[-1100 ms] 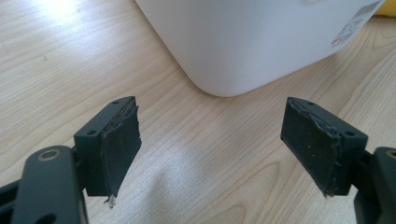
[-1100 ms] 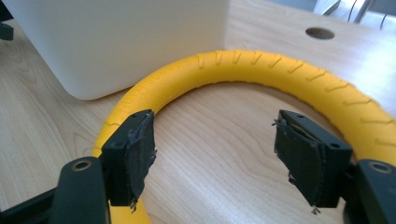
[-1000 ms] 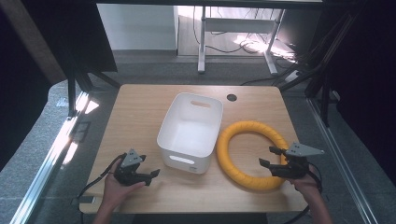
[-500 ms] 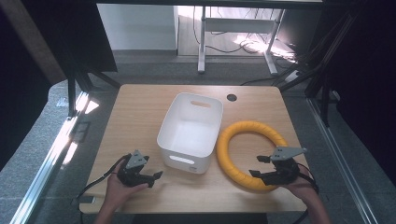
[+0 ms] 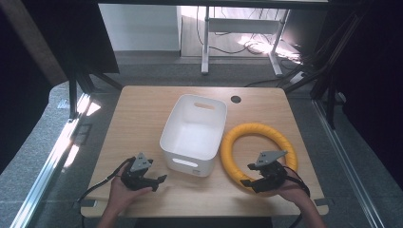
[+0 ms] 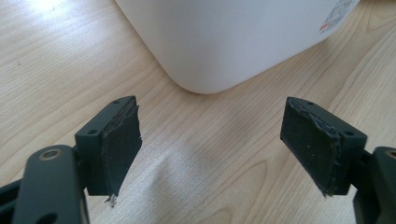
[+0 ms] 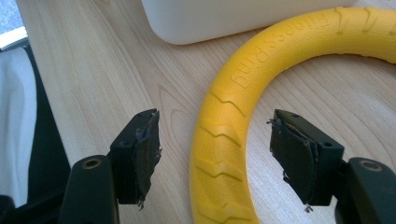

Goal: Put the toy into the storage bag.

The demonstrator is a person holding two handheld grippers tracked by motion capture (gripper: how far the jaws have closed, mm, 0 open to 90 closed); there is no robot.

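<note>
A yellow foam ring (image 5: 258, 130) lies flat on the wooden table (image 5: 138, 118), to the right of a white plastic bin (image 5: 194, 128). My right gripper (image 5: 247, 175) sits at the ring's near left arc. In the right gripper view its jaws (image 7: 215, 122) straddle the ring (image 7: 233, 84) without the pads touching it; they have just been opening. At the table's front left, my left gripper (image 5: 160, 181) stands open and points at the bin's near corner (image 6: 224, 37). Nothing is between its pads (image 6: 121, 140).
The bin is empty, with a handle slot in its near wall (image 5: 184, 162). A round cable hole (image 5: 236, 99) sits near the table's far edge. The table's front edge (image 5: 199, 211) runs just below both hands. Desk legs and cables stand on the floor behind.
My right gripper has moved left along the table's front, from outside the ring's right side to its near arc, which now lies between the jaws. The left gripper has stayed put.
</note>
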